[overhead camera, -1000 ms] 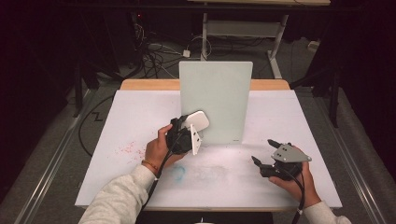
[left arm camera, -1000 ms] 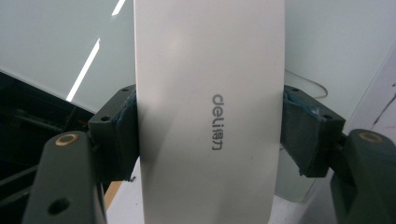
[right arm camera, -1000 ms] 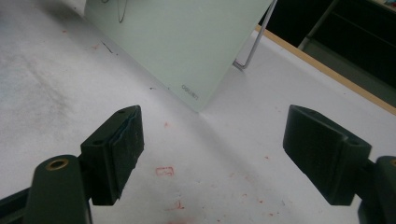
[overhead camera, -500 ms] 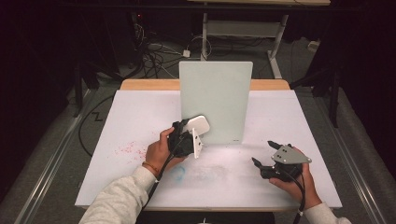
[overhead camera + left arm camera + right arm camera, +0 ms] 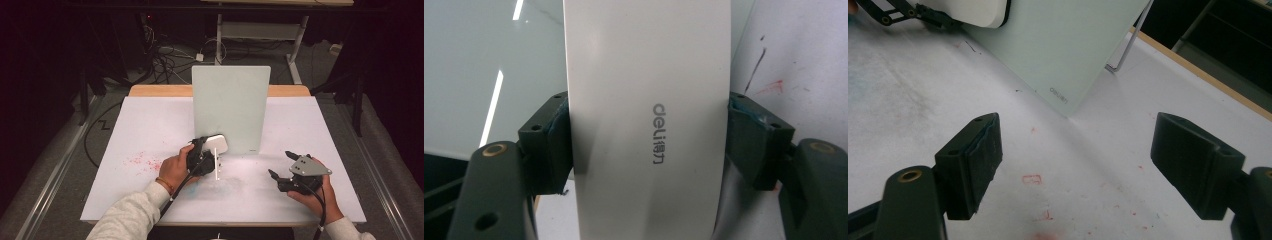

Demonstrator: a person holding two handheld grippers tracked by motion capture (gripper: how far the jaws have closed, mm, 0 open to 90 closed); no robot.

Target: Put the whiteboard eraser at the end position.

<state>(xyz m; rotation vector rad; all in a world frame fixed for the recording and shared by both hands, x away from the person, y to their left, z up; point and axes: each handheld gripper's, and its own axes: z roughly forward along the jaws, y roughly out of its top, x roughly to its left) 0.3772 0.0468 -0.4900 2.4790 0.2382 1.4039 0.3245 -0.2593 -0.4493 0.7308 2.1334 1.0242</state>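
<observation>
The left gripper [image 5: 212,155] has its jaws clamped on a white eraser [image 5: 216,144], 1 jaw on each long side; the left gripper view shows the eraser [image 5: 646,120] w/ grey "deli" print pinched tight between the pads. Vs. 1 s ago, the eraser has shifted a bit lower and toward the bottom-left corner of the upright glass board [image 5: 231,107], so it now sits right at the board's lower left edge, touching or nearly so; can't tell which. My read: it's wiping work on the board face, and the stroke has reached the lowest part of that side. The right gripper [image 5: 285,175] hasn't moved: it rests on the worktop [image 5: 150,125] in front of the board's right corner, well apart from it, jaws wide open w/ nothing between. From the right gripper view the board [image 5: 1063,45] leans back on a thin wire stand [image 5: 1128,45]. Red marker specks [image 5: 142,161] lie on the worktop left of the board, more smudges in front of it. Nothing blocks the eraser; main risk, I'd say, is pushing the light board back on its stand, as the right gripper isn't bracing it.
</observation>
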